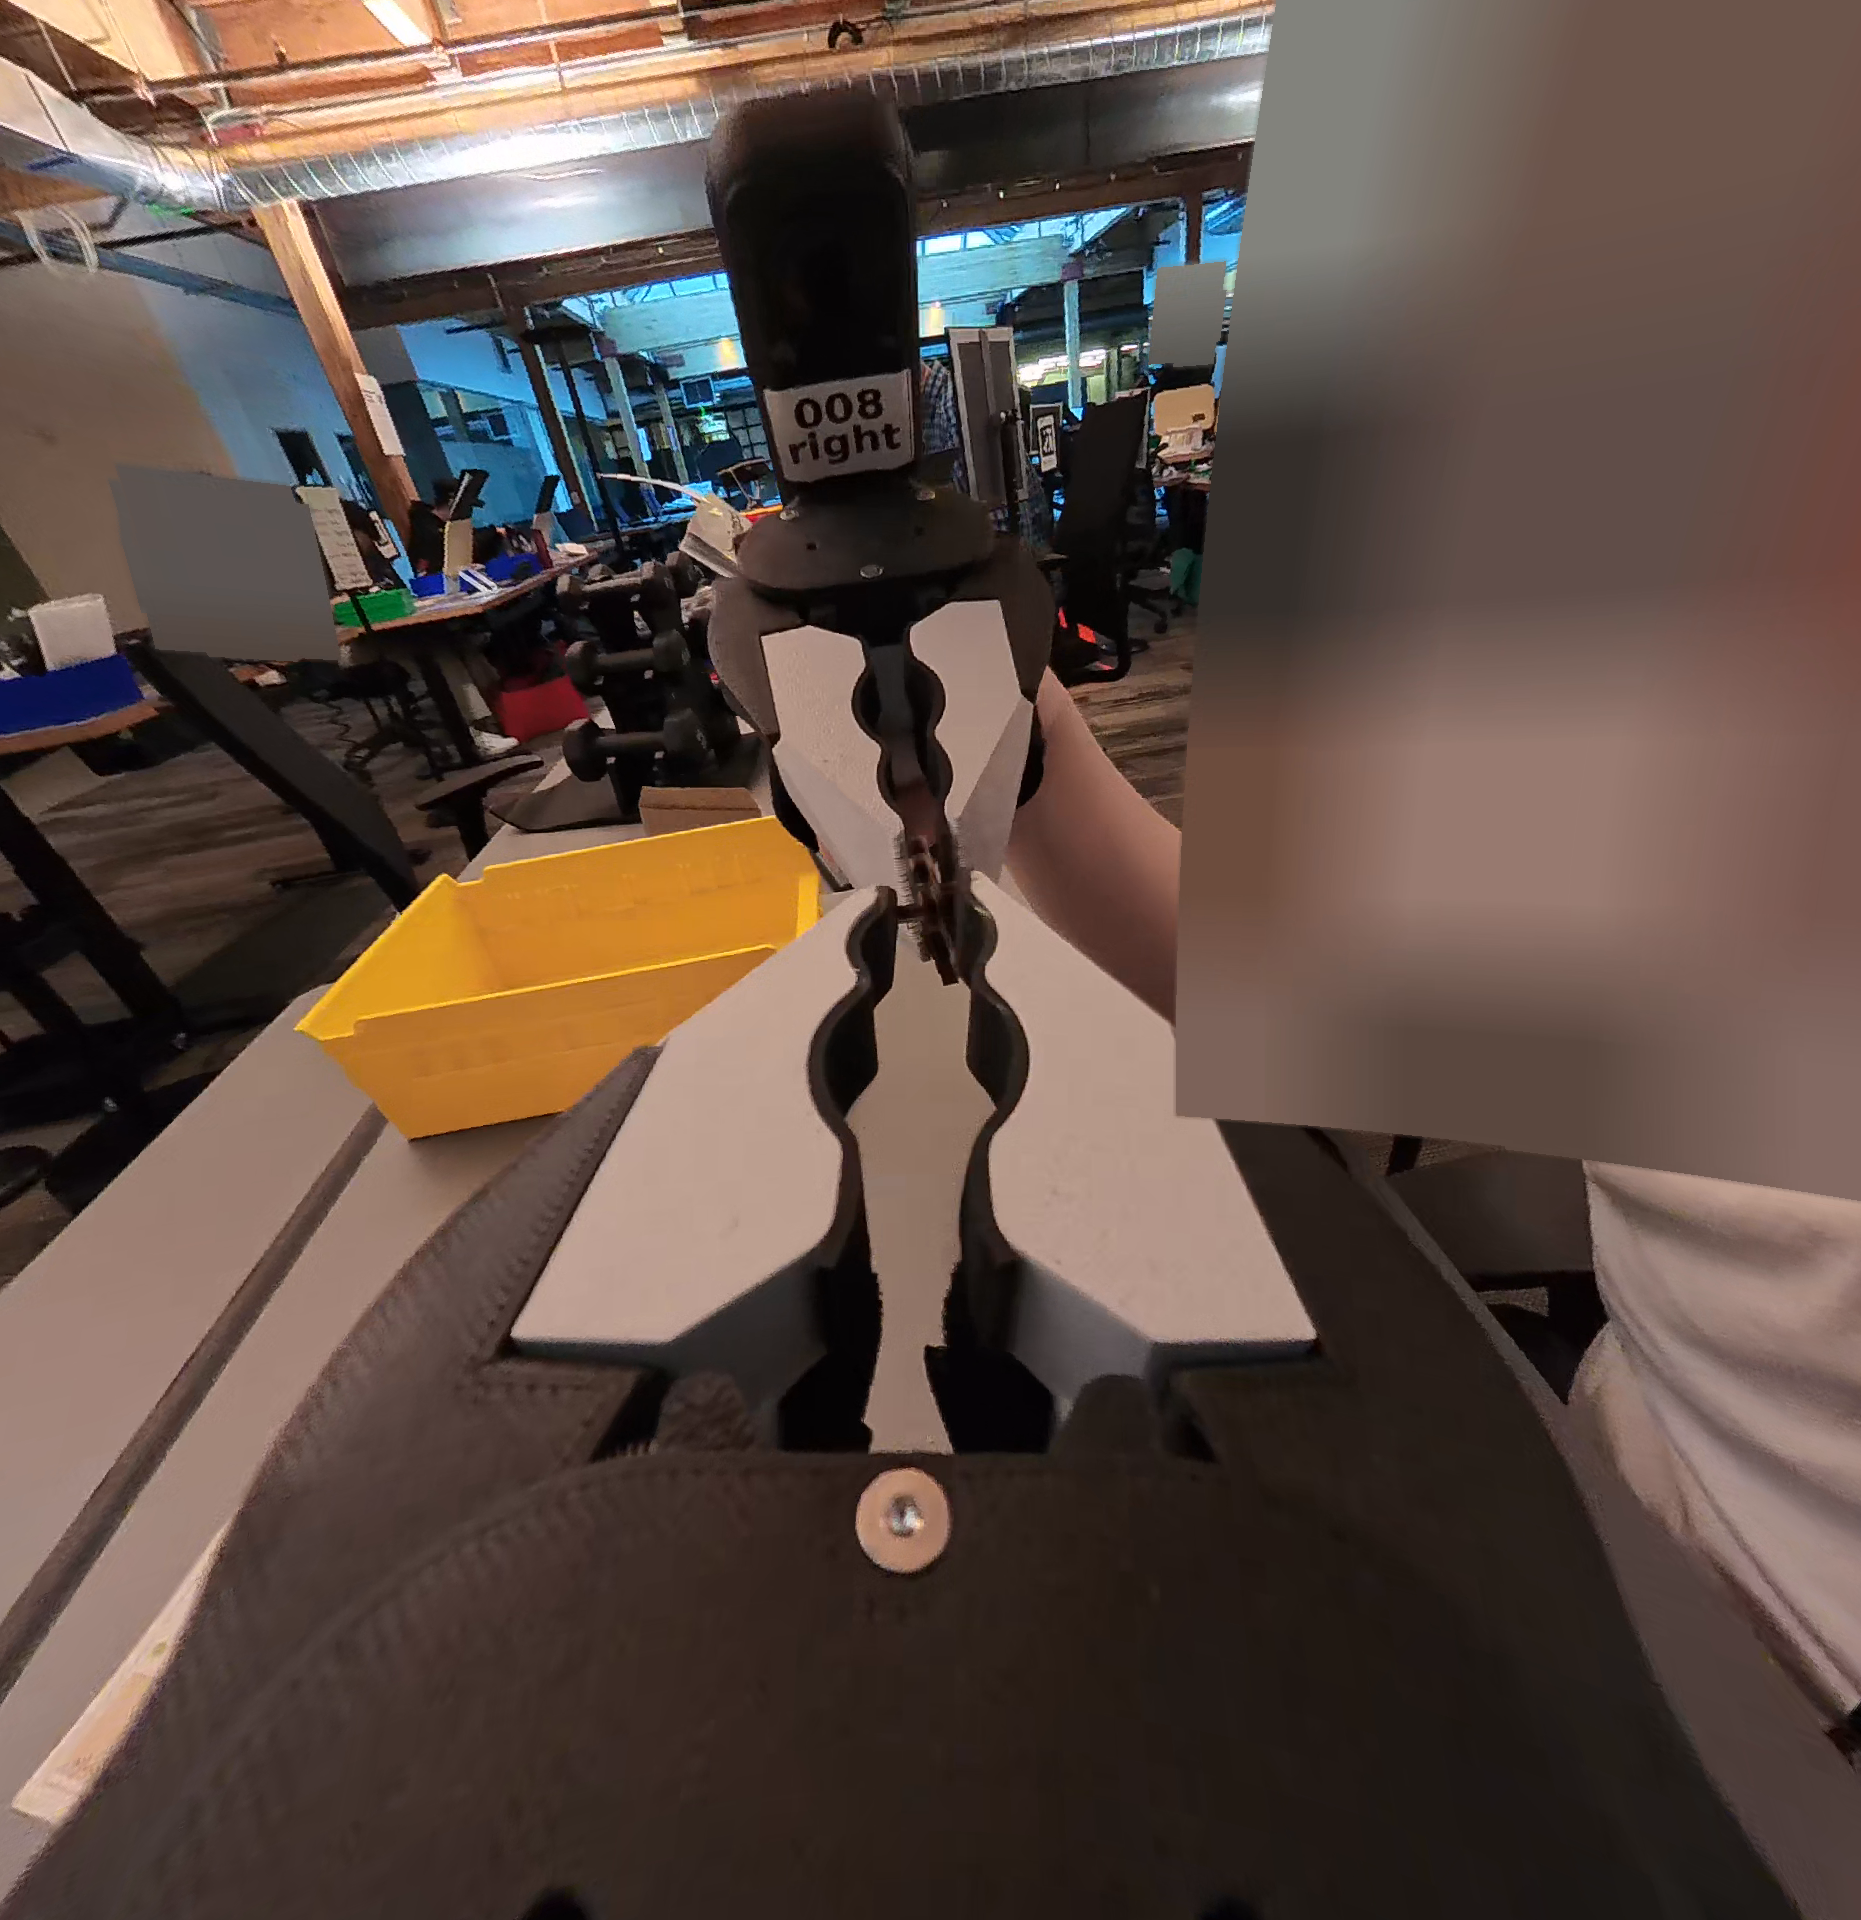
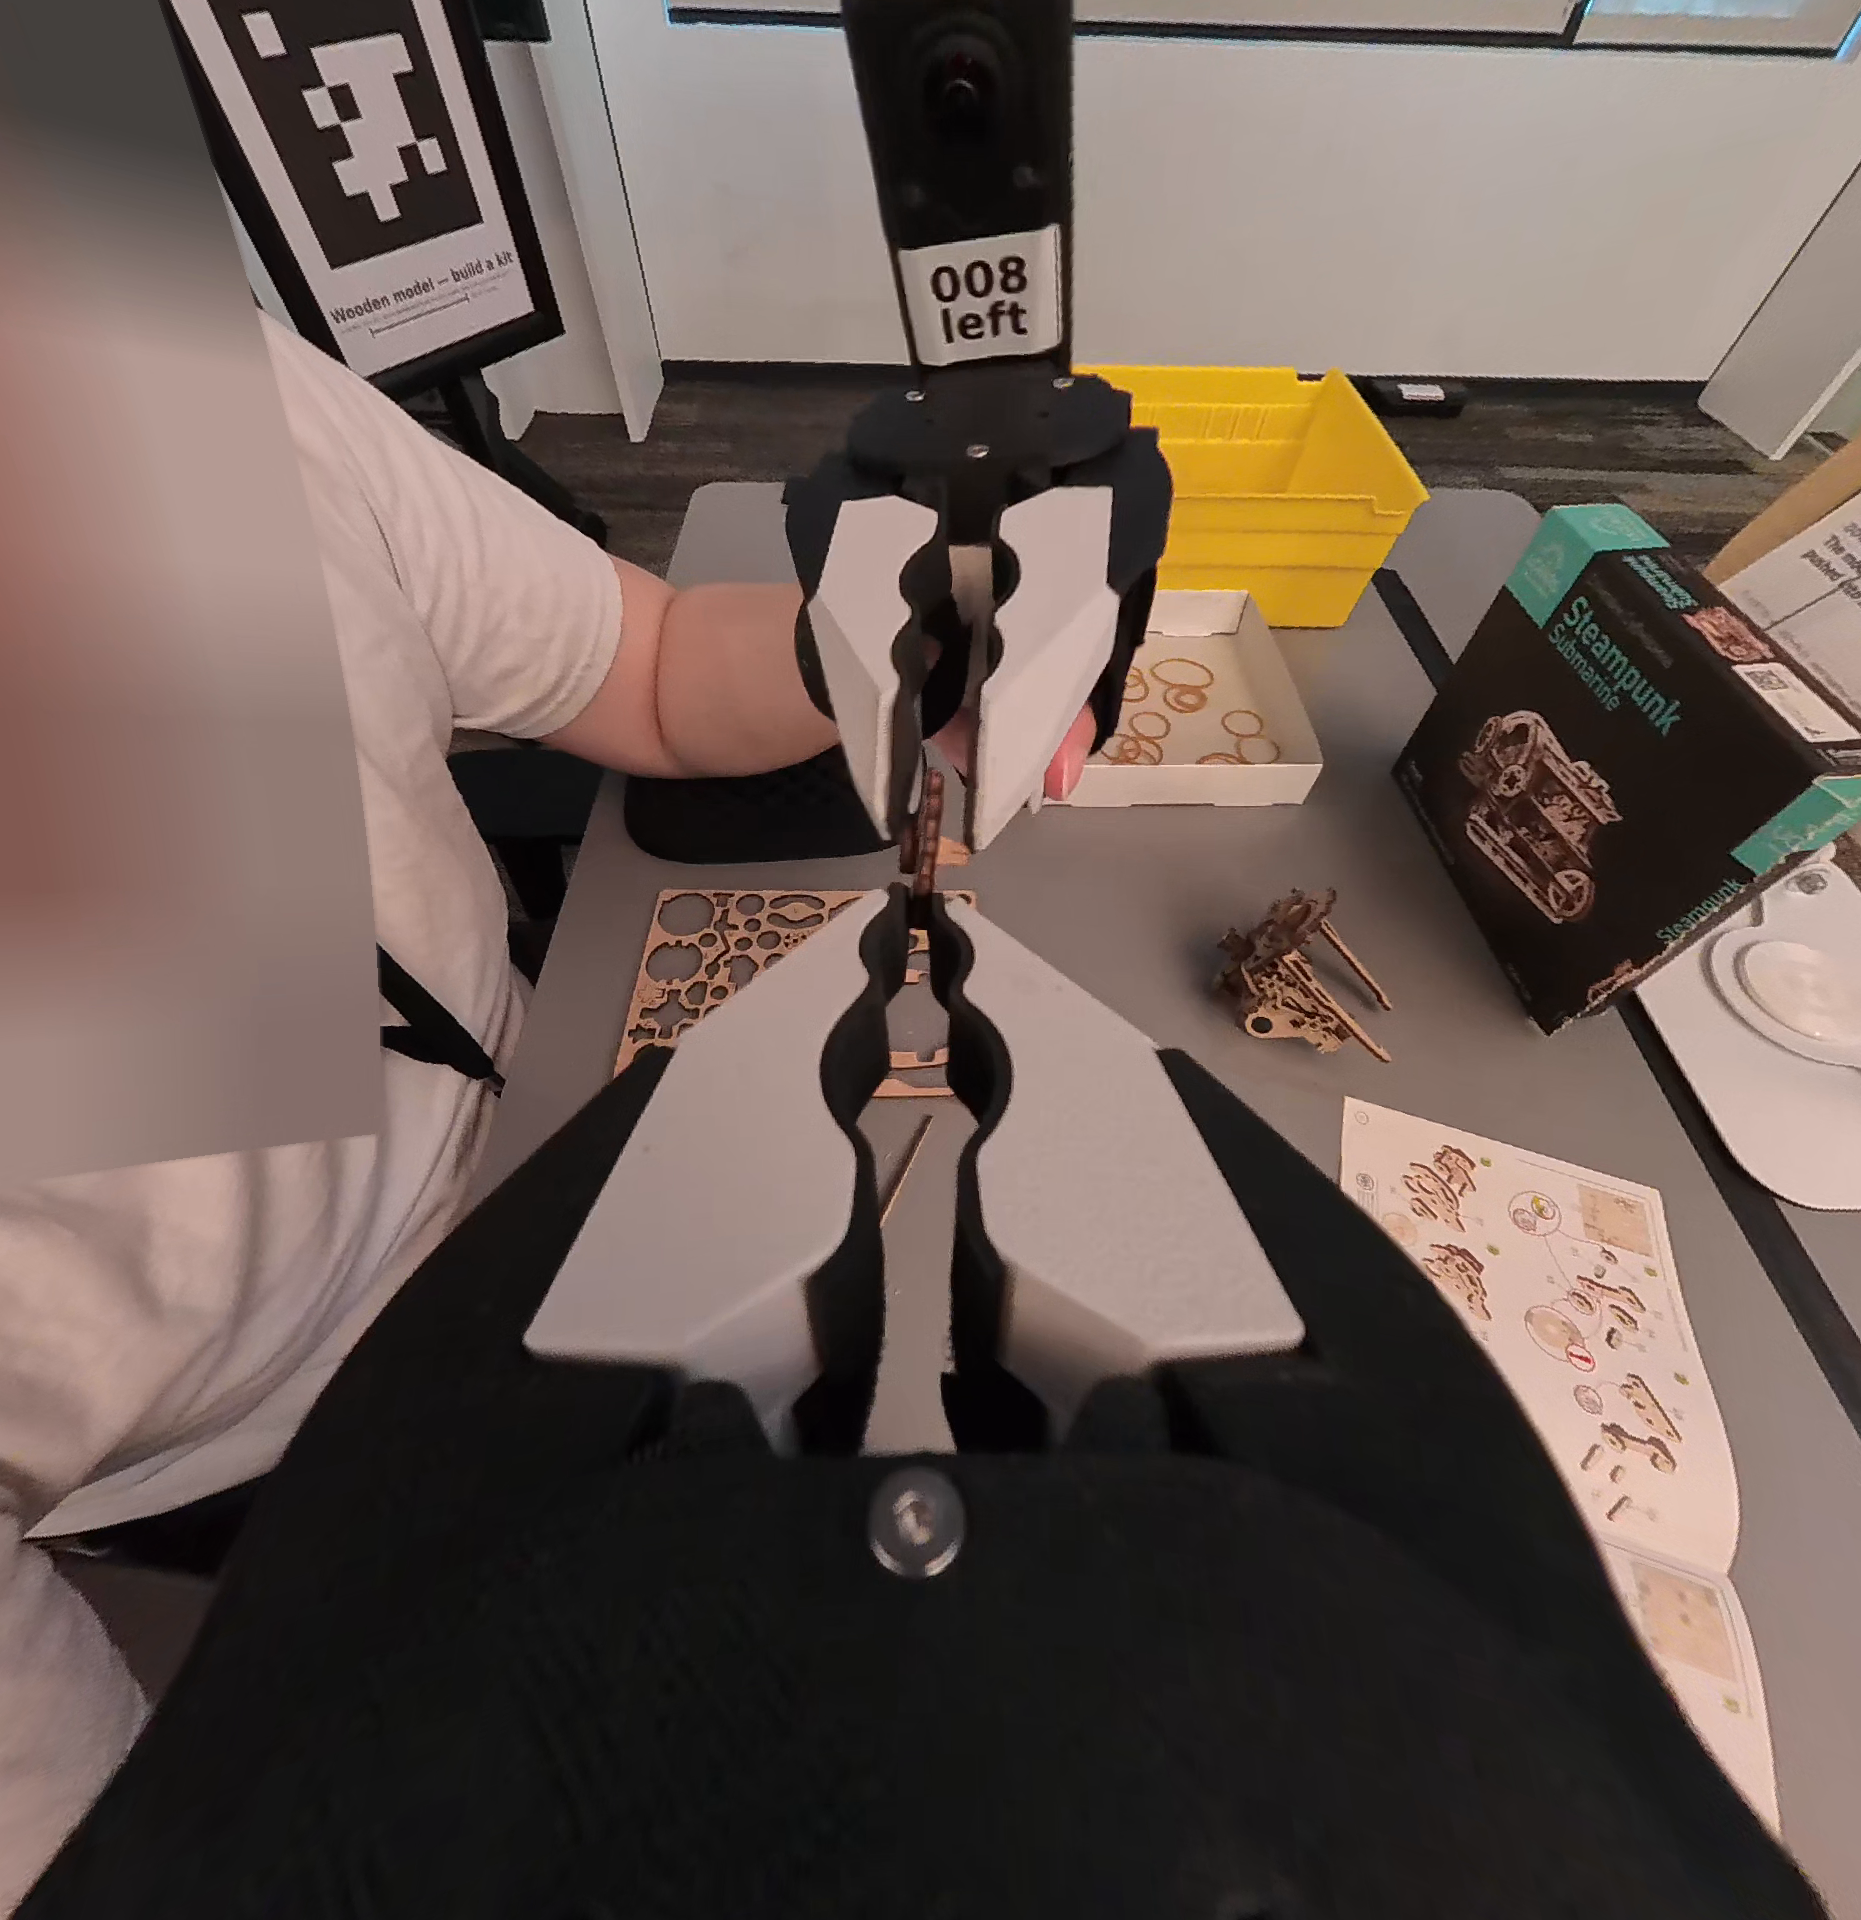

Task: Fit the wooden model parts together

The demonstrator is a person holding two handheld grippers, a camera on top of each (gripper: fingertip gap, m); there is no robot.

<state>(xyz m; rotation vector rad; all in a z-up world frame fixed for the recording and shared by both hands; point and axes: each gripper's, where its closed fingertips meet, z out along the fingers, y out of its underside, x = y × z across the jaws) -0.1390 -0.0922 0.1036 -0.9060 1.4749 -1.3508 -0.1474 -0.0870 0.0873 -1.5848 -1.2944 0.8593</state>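
Mid-fit above the grey worktop (image 2: 1165,914), left gripper (image 1: 931,914) and right gripper (image 2: 918,904), each clamped on a small dark toothed wooden part (image 2: 928,826), need fine alignment before pressing together.

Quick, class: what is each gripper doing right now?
Left gripper: closed on a small dark toothed wooden part.
Right gripper: closed on the same part's other end.

Right gripper (image 2: 918,902) tips nipped on a small wooden part (image 2: 922,900), tip to tip with left gripper (image 2: 928,821) clamping a toothed wooden piece (image 2: 930,821). Beneath the jaws: punched-out wooden sheet (image 2: 718,951) on grey table (image 2: 1113,935). Right of the jaws: part-built wooden model (image 2: 1295,982), instruction sheet (image 2: 1528,1309), kit box (image 2: 1632,769), white tray of rings (image 2: 1206,707), yellow bin (image 2: 1279,488).
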